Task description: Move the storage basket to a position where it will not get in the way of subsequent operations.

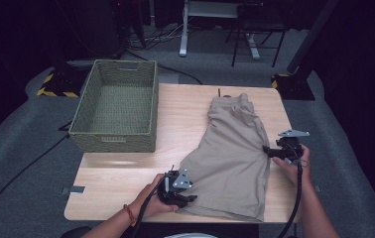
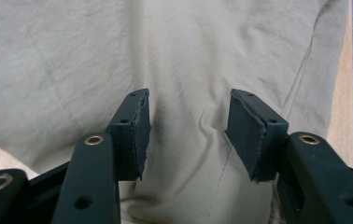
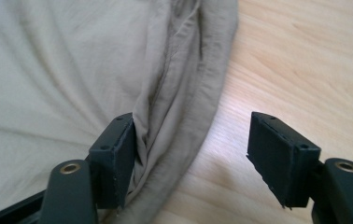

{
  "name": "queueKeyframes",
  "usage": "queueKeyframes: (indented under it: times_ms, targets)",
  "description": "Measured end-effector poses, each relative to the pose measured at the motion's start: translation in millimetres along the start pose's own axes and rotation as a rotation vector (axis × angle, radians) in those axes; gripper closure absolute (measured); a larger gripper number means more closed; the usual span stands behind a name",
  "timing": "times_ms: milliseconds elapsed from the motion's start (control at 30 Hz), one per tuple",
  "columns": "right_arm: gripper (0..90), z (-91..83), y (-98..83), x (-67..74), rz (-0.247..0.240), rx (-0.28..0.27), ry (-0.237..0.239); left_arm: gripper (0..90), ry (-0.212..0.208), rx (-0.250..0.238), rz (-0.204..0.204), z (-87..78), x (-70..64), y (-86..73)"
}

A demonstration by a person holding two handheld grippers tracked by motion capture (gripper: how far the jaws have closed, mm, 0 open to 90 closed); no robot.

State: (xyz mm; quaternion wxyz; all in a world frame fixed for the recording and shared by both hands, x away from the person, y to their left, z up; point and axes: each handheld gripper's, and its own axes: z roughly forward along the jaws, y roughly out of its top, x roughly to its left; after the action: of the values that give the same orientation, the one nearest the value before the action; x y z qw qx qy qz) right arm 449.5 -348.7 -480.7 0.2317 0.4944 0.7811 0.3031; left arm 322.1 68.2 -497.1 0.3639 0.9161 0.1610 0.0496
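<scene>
A: Nearest item first?

B: Left hand-held gripper point(image 1: 188, 199), at the near edge of the surface point(image 1: 121, 186), held in the person's left hand point(image 1: 151, 198). It sits at the near left corner of the shorts point(image 1: 230, 153). In the left gripper view its jaws stand parted over the fabric point(image 2: 188, 60), a raised crease between the pads point(image 2: 137, 135); the pads do not press on the cloth.

A: Next entry.

B: Right hand-held gripper point(image 1: 269, 152), in the right hand point(image 1: 294, 166), at the right edge of the shorts, about halfway up. In the right gripper view the jaws gape wide. One pad point(image 3: 118, 158) lies against the rolled hem point(image 3: 188, 116); the other point(image 3: 277, 154) hangs over bare wood point(image 3: 305, 60). Nothing is clamped.

A: The shorts themselves?

B: Tan, one pair, laid flat on the right half of the surface, waistband at the far side, leg openings toward the person. Near hem reaches almost to the edge of the surface.

A: Anything else to list?

B: One green woven basket point(image 1: 148, 99), rectangular, on the far left corner of the surface, well apart from the shorts. Cables trail from both hand-held grippers toward the person.
</scene>
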Motion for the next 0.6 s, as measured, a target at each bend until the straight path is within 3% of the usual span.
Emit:
queueKeyframes:
  times_ms: [100, 233, 267, 367, 433, 467, 600]
  targets:
    - [32.6, -4.4, 0.3, -4.2, 0.005, -0.017, 0.013, 49.5, -0.029, 0.024, -0.001, -3.4, -11.5, -0.2]
    - [31.7, -14.9, 19.1, 2.0, -0.012, -0.110, 0.082, 43.8, -0.095, 0.069, 0.020, -9.0, -18.7, 1.6]
    - [31.4, -16.2, 24.7, 3.4, -0.016, -0.122, 0.092, 42.9, -0.104, 0.060, 0.024, -11.5, -18.6, 2.7]
    - [31.5, -17.7, 50.7, 9.7, -0.068, -0.172, 0.101, 40.3, -0.096, -0.011, 0.017, -21.6, -10.2, 13.2]
    - [31.4, -15.4, 71.5, 9.8, -0.056, -0.205, 0.120, 39.7, -0.034, -0.031, 0.021, -22.5, -3.0, 22.8]
    - [31.4, -12.5, 80.2, 9.8, -0.054, -0.215, 0.134, 39.2, -0.027, -0.033, 0.025, -21.7, 0.2, 25.9]
    - [31.6, 12.3, 106.7, 15.6, -0.103, -0.150, 0.093, 40.5, -0.008, -0.002, 0.032, -5.7, 15.0, 37.0]
